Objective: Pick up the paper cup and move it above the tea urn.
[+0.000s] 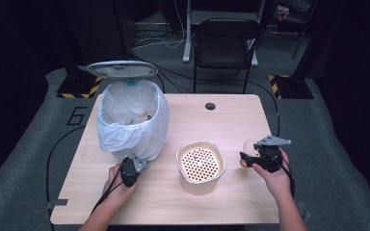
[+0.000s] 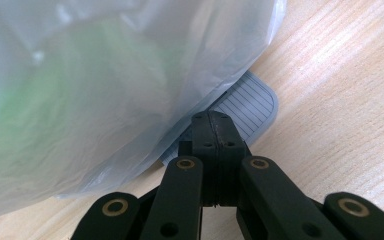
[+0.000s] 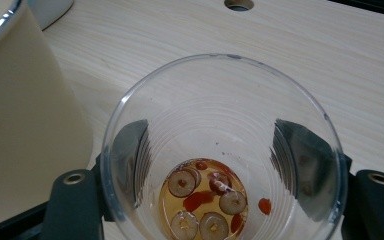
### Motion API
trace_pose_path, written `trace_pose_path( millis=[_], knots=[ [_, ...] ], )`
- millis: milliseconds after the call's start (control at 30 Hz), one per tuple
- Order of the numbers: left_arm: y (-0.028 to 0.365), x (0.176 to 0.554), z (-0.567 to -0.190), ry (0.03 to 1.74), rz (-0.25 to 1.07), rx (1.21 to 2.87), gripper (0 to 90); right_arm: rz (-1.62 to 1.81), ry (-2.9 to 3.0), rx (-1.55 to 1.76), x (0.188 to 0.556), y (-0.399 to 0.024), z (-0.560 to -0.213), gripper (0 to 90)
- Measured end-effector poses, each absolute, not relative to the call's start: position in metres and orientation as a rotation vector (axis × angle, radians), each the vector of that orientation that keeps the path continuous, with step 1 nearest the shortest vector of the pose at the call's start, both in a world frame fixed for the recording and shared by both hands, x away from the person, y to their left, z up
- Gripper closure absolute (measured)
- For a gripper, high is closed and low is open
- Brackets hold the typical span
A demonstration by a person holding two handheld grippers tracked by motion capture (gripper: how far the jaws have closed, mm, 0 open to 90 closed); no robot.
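On the light wooden bench (image 1: 231, 120) stand a white-lined pedal bin (image 1: 131, 118) and a cream strainer pot (image 1: 200, 166). The right hand-held gripper (image 1: 251, 159) is clamped on a clear plastic cup (image 3: 220, 150) containing amber liquid, jujube slices and red berries. The left hand-held gripper (image 2: 213, 131), jaws together, rests on the bin's pedal (image 2: 252, 102).

clear plastic cup (image 3: 220, 150) upright, holding amber liquid with fruit slices.

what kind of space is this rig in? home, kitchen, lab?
Likely a lab or recording studio, not a home: a lone wooden table on grey floor mats, hazard-striped stand bases, loose cables and a folding chair against dark surroundings.
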State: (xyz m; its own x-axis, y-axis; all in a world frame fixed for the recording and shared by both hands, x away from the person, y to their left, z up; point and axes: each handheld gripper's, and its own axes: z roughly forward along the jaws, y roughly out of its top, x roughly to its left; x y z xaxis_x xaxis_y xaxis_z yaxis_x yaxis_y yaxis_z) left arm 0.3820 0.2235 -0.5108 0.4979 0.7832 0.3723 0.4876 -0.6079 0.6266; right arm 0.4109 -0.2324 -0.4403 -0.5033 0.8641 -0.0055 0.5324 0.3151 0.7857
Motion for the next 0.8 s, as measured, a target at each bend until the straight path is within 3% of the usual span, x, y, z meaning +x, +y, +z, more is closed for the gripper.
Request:
trace_pose_path(
  millis=[800],
  knots=[
    [0.224, 0.382, -0.511, 1.047, 0.896, 2.305, 90.0, 1.107, 2.292, 0.942, 0.464, -0.183, -0.388, 32.7]
  ],
)
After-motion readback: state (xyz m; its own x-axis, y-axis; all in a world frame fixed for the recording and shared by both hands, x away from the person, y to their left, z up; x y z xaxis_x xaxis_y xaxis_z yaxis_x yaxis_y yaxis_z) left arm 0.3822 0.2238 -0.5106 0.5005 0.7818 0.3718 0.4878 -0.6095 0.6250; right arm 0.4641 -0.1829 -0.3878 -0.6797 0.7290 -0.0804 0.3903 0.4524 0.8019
